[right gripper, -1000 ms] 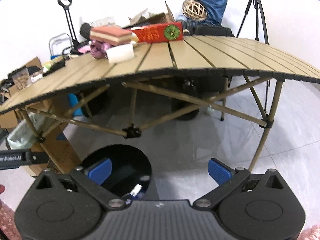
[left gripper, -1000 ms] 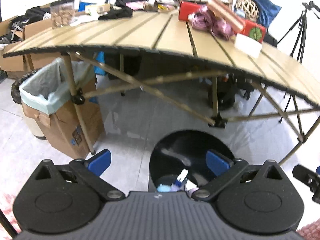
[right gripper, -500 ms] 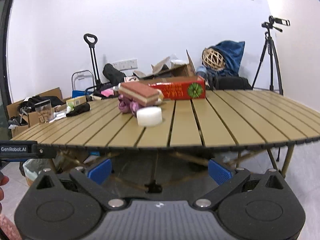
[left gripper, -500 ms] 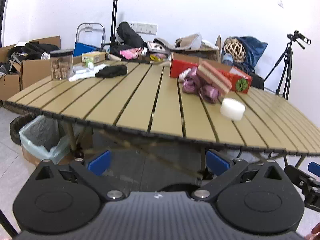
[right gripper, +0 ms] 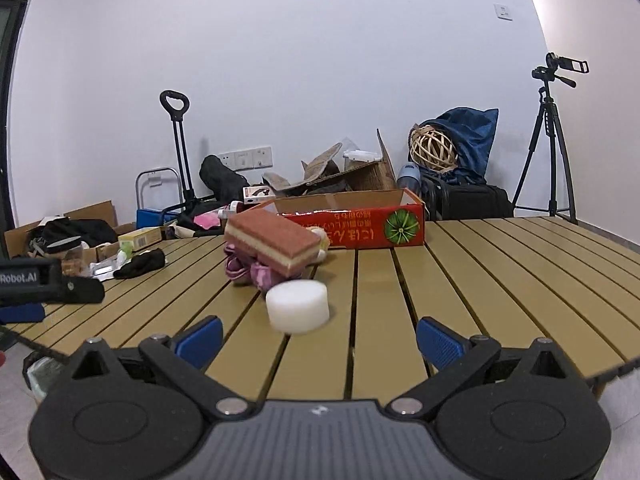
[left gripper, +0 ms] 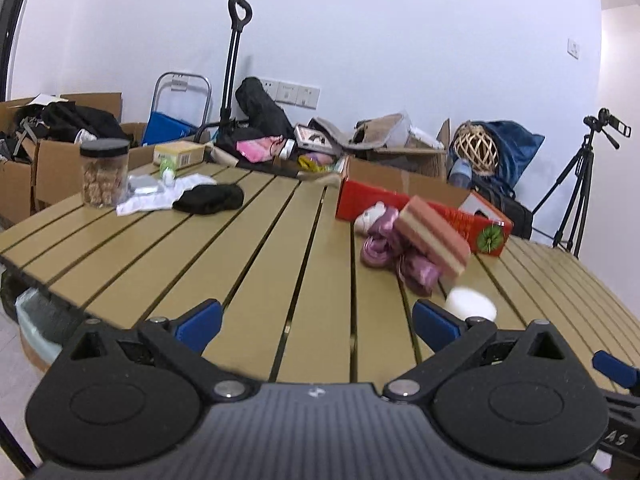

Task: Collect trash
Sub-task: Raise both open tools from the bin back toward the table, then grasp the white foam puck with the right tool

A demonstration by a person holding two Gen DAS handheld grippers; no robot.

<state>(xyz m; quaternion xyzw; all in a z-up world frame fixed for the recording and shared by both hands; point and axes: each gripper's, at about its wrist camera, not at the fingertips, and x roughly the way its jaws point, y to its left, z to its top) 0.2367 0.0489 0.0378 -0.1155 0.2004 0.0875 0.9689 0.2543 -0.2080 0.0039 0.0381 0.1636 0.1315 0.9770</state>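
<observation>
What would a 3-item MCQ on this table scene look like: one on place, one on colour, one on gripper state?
1. Where is the white foam disc relative to the sponge block?
A. On the table in front of it, nearer the camera
B. Inside the red box
C. On top of it

2. What colour is the lid of the jar?
A. Red
B. Black
C. White

3. What state is the right gripper in?
A. Shut on the disc
B. Shut on nothing
C. Open, holding nothing

Answers:
1 A: the disc lies on the slats of the table, closer than the block.
2 B: the lid on top of the jar is dark black.
3 C: its blue fingers stand wide apart with only table between them.
</observation>
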